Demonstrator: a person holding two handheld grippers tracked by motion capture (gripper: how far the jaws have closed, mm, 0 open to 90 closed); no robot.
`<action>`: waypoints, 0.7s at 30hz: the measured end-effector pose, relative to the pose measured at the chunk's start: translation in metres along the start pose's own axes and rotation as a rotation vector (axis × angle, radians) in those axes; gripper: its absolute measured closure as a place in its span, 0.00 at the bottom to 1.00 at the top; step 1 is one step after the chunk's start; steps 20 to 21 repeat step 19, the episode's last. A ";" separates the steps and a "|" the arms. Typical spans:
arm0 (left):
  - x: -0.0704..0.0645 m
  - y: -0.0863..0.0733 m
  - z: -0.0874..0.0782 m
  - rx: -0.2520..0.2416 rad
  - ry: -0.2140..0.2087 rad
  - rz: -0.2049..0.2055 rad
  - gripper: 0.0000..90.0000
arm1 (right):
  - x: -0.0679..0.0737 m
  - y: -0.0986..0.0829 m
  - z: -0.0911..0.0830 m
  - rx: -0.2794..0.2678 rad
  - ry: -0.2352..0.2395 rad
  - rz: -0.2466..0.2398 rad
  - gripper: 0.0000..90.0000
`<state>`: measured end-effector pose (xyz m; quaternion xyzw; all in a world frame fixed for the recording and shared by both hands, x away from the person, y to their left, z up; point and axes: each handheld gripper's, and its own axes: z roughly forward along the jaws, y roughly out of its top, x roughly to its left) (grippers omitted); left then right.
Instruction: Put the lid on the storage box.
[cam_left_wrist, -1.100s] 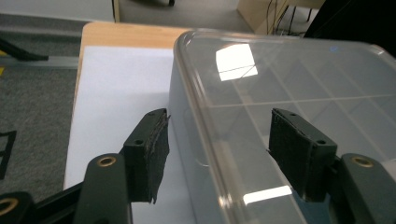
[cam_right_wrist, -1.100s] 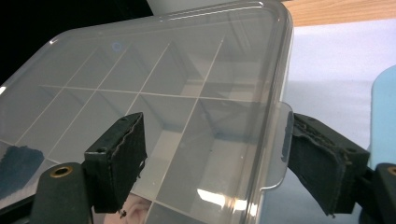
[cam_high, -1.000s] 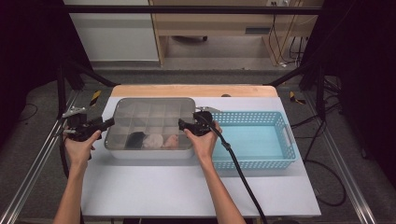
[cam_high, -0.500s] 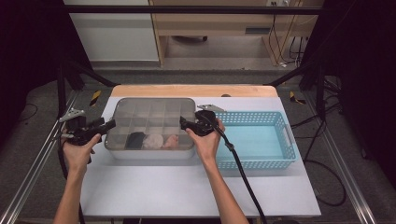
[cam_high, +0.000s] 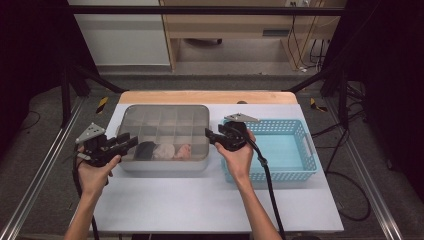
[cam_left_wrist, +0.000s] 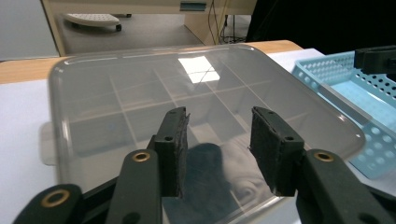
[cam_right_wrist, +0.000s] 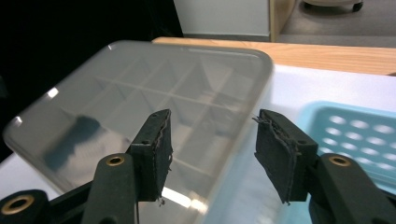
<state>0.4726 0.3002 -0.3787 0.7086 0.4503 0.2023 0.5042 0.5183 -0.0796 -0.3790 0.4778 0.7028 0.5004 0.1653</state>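
a: what are the fingers doing?

b: the left gripper (cam_high: 125, 144) has its fingers (cam_left_wrist: 173, 149) spread moderately wide with nothing between them. they sit at the left short end of the compartment box (cam_high: 165, 131), low at its near corner. the right gripper (cam_high: 214, 137) is the same, fingers (cam_right_wrist: 155, 151) parted and empty, up against the box's right short end.

a: so which step is this?

b: i judge it as the approach to a two-sided grasp, one gripper per end, probably to take off the translucent lid (cam_left_wrist: 140, 93) or lift the box. neither has closed yet.

a: and the next move?

b: each pair of fingers needs to slide over the lid's rim and pinch it, both ends evenly so it comes up level.

a: where does the box sit, and how does it lie?

b: on the white surface (cam_high: 200, 200), flat, towards the back and left of centre, with its long axis running left to right. a light blue basket (cam_high: 295, 172) sits just beside its right end. a dark thing (cam_high: 145, 149) and two pale things (cam_high: 172, 151) show through the lid in the near row; i can't tell what they are.
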 end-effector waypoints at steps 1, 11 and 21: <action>-0.002 -0.003 0.000 0.002 -0.002 0.000 0.64 | -0.003 -0.002 -0.004 -0.009 0.010 0.001 0.51; -0.015 -0.028 -0.014 0.054 -0.029 0.043 0.59 | -0.030 -0.027 -0.046 0.004 0.072 -0.030 0.32; -0.024 -0.047 -0.034 0.061 -0.029 0.071 0.45 | -0.052 -0.053 -0.084 -0.002 0.016 -0.070 0.25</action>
